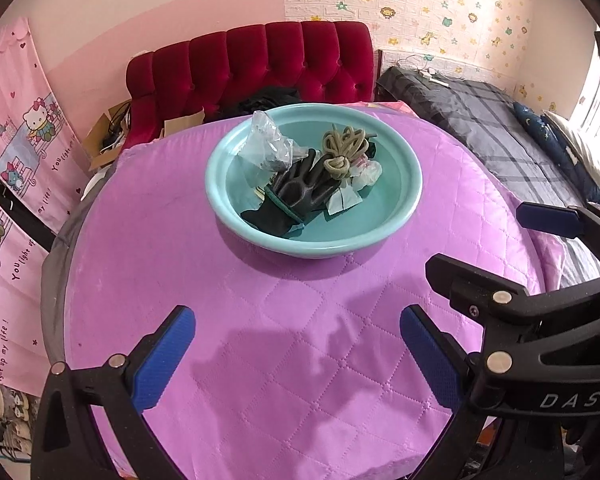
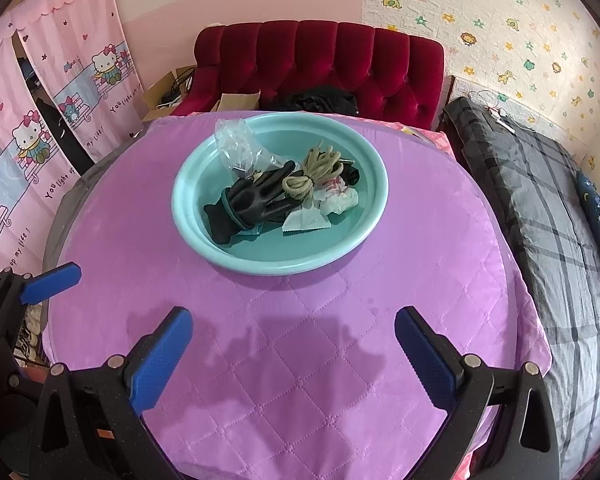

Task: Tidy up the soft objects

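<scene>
A teal basin [image 1: 396,216] [image 2: 204,240] stands on a purple quilted cloth [image 1: 284,360] [image 2: 300,340]. In it lie a black glove [image 1: 300,190] [image 2: 256,200], a coil of olive rope [image 1: 344,146] [image 2: 316,170], a clear plastic bag [image 1: 266,138] [image 2: 238,142], a white crumpled bag [image 1: 366,172] [image 2: 340,200] and a small white packet [image 1: 342,200] [image 2: 306,222]. My left gripper [image 1: 298,354] is open and empty, above the cloth in front of the basin. My right gripper [image 2: 294,354] is open and empty, also in front of the basin. Each shows at the edge of the other's view.
A red tufted headboard [image 1: 268,60] [image 2: 320,60] stands behind the table. A bed with grey plaid bedding [image 1: 480,128] [image 2: 548,208] is at the right. Pink cartoon curtains [image 1: 16,148] [image 2: 60,92] hang at the left. Cardboard boxes [image 1: 108,136] [image 2: 168,92] sit beside the headboard.
</scene>
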Tool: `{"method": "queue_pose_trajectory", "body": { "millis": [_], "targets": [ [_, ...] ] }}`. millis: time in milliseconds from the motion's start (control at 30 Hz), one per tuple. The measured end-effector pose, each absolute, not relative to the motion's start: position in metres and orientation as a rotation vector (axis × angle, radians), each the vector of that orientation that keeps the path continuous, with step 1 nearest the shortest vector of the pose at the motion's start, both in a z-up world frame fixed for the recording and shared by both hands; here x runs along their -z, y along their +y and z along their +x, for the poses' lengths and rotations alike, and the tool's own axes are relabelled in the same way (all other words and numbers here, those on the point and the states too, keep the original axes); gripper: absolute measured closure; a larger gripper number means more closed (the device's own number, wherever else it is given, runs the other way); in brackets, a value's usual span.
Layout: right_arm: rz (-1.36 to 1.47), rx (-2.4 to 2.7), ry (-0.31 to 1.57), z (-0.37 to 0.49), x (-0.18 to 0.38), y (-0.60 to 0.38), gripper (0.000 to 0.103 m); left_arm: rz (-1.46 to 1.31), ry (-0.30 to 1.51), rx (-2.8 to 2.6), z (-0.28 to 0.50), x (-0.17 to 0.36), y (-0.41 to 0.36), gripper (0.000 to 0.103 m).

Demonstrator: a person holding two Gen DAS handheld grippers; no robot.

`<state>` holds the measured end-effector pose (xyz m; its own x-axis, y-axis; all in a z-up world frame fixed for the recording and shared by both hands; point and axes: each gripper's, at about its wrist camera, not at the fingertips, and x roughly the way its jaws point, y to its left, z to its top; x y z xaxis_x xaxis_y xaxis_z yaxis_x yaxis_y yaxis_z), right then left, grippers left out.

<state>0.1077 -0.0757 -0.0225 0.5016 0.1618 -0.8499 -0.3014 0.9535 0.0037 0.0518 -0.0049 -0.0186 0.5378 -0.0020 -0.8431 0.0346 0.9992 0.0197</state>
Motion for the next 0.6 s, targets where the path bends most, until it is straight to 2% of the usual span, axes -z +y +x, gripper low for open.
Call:
{"method": "queue_pose_trajectory", "body": {
  "millis": [600],
  "targets": [
    [-0.159, -0.28, 1.019, 0.1085, 0.0251, -0.0741, 0.0, 0.037, 1.02, 0.013, 0.0527, 0.021, -0.0054, 0.0]
  ]
}}
